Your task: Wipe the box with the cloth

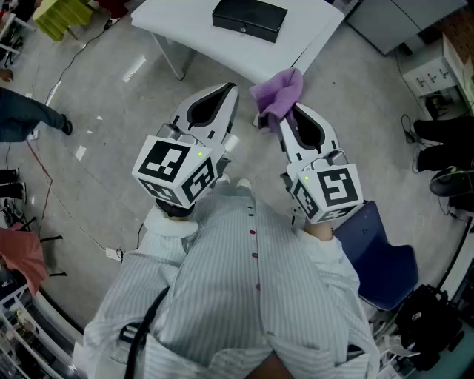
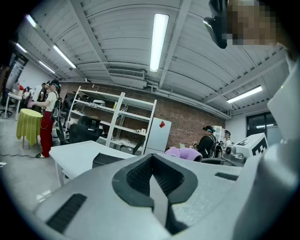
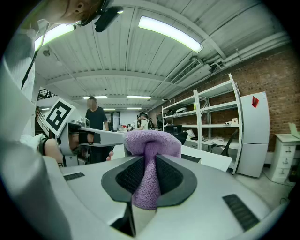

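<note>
Overhead, my right gripper [image 1: 290,112] pinches the purple cloth [image 1: 279,95], well short of the black box [image 1: 249,18] on the table [image 1: 178,18]. Left gripper view: my left gripper [image 2: 151,177] is pressed together, empty. Right gripper view: only a narrow fold is caught; I judge wiping drag could pull it free.

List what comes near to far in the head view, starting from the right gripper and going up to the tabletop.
right gripper → purple cloth clamped in its jaws → white table → black box lying on the table
</note>
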`<state>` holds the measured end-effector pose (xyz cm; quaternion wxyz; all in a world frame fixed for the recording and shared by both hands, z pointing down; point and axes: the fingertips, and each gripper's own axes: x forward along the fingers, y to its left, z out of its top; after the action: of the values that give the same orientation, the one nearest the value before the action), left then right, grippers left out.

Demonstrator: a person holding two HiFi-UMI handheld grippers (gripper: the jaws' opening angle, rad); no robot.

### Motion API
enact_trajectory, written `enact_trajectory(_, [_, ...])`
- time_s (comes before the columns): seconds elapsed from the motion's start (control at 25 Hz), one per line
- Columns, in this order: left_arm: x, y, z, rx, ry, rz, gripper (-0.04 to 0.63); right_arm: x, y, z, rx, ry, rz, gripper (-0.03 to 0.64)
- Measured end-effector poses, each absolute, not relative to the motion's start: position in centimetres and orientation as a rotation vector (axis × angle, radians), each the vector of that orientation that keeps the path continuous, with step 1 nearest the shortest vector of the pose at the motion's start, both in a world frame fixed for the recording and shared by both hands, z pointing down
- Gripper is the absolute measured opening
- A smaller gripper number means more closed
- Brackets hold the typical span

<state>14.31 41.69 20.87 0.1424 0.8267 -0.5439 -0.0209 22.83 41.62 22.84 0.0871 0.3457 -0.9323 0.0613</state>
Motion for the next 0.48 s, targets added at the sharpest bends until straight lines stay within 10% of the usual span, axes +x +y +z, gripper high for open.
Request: enact_trajectory(0.48, [15.9, 41.2, 20.9, 2.392, -1.599, -0.068, 0.006, 25.7, 41.0, 23.3, 1.06, -2.797, 0.2, 0.072])
